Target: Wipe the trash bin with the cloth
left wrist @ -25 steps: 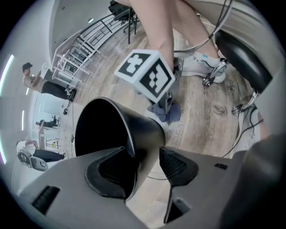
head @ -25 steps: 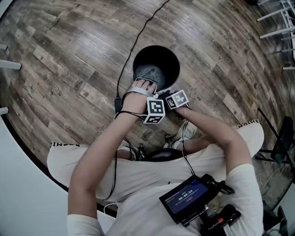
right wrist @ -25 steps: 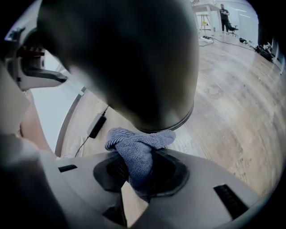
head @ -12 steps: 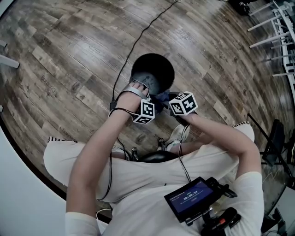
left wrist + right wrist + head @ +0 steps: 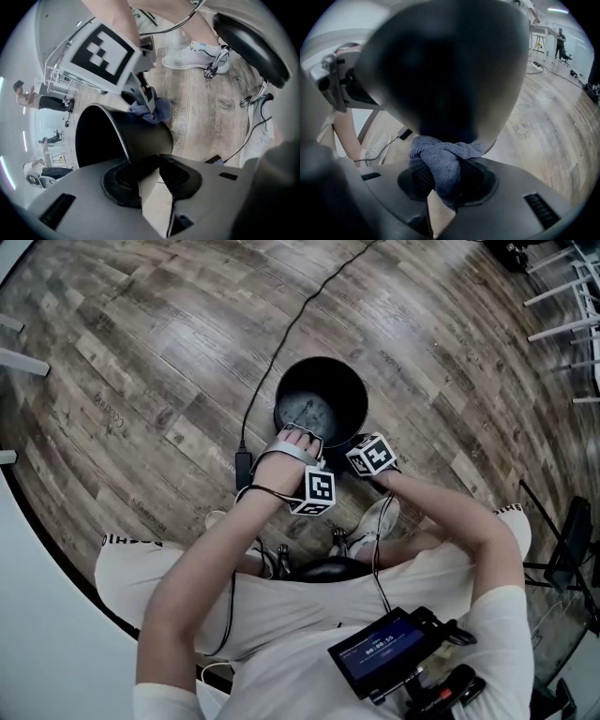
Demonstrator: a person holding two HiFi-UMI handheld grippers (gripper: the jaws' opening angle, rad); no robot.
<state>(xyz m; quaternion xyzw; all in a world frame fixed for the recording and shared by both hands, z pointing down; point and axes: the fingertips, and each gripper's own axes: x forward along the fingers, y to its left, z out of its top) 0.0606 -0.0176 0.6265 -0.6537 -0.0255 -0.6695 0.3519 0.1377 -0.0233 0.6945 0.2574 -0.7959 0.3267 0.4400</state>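
The black trash bin [image 5: 319,401] stands upright on the wood floor. My left gripper [image 5: 302,434] is at its near rim. In the left gripper view the rim [image 5: 123,149] runs between the jaws, which have just been closing and now pinch it; left gripper [image 5: 157,161]. My right gripper [image 5: 361,465] is beside the bin's near right side, under its marker cube [image 5: 372,454]. It is shut on a blue-grey cloth [image 5: 445,161], which presses against the bin's dark outer wall [image 5: 440,70]. The cloth [image 5: 151,108] also shows against the wall in the left gripper view.
A black cable [image 5: 281,324] runs over the floor to an adapter [image 5: 243,465] left of the bin. The person's white shoe [image 5: 380,517] and a black stool seat [image 5: 323,573] are just behind the grippers. White furniture legs [image 5: 562,296] stand at the far right.
The right gripper lifted with the cloth, then dropped back against the bin's side. The left jaws closed on the rim.
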